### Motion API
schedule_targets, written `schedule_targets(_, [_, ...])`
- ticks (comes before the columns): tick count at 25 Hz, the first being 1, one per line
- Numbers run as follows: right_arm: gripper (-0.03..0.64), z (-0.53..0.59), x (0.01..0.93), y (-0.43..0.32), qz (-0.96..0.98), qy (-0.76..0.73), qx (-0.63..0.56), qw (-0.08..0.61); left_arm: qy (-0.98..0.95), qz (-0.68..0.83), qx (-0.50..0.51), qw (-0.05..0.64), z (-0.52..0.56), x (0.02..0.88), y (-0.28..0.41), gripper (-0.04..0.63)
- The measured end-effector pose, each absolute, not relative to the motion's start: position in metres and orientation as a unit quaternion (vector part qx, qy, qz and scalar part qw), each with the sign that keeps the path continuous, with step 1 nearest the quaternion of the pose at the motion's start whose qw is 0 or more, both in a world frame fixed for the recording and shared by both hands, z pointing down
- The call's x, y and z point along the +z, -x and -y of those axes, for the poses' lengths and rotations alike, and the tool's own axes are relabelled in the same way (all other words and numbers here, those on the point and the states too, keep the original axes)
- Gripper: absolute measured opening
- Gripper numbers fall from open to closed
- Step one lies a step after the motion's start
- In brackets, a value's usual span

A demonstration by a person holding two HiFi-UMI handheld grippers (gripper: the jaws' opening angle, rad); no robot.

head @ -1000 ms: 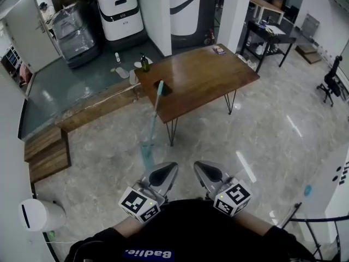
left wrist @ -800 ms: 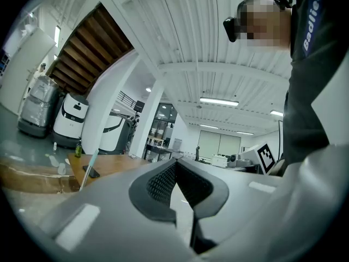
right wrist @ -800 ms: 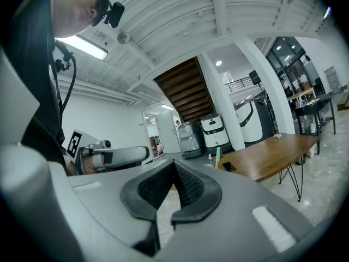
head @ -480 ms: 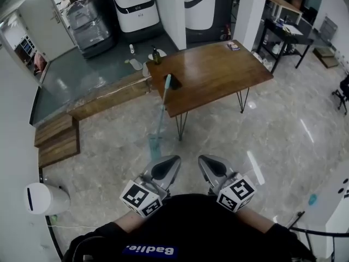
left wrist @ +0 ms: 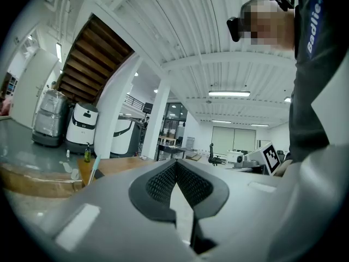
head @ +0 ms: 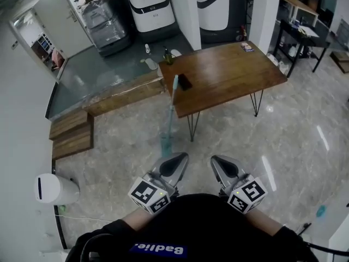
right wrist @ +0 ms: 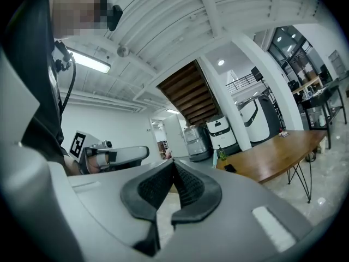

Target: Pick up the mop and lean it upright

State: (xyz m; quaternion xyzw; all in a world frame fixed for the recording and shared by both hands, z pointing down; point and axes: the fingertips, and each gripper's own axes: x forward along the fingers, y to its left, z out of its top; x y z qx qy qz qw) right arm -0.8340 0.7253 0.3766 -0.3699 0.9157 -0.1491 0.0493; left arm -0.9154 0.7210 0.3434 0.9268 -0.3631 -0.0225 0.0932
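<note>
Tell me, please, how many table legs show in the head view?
2: one leg under the near edge beside the mop, another leg under the right corner. Further legs may be hidden beneath the tabletop.

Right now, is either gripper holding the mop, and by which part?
Nothing is held. The left gripper and right gripper are shut and empty; the mop leans on the table, apart from both.

Head view pans left: mop (head: 170, 111), tabletop (head: 229, 75) and white bin (head: 54, 189) shift right, while left tool (head: 177, 160) and right tool (head: 219, 164) sit slightly higher.
</note>
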Motion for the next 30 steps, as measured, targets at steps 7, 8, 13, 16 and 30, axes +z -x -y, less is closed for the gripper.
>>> schedule_targets(7, [0.006, -0.715, 0.382, 0.818, -0.911, 0.381, -0.151, 0.054, -0.915, 0.396, 0.002, 0.081, -0.689, 0.353, 0.93, 0.035])
schedule_targets(8, [0.006, -0.712, 0.382, 0.817, -0.909, 0.384, -0.151, 0.053, -0.914, 0.396, 0.005, 0.081, -0.682, 0.355, 0.932, 0.065])
schedule_targets(13, [0.006, -0.687, 0.393, 0.818, -0.899, 0.41, -0.151, 0.041, -0.917, 0.391, 0.015, 0.075, -0.635, 0.369, 0.948, 0.108])
schedule_targets(16, [0.006, -0.665, 0.395, 0.821, -0.886, 0.437, -0.152, 0.028, -0.919, 0.386, 0.032, 0.069, -0.596, 0.386, 0.962, 0.135])
schedule_targets(30, [0.026, -0.571, 0.41, 0.836, -0.807, 0.559, -0.184, -0.047, -0.912, 0.373, 0.163, 0.051, -0.371, 0.527, 1.013, 0.186])
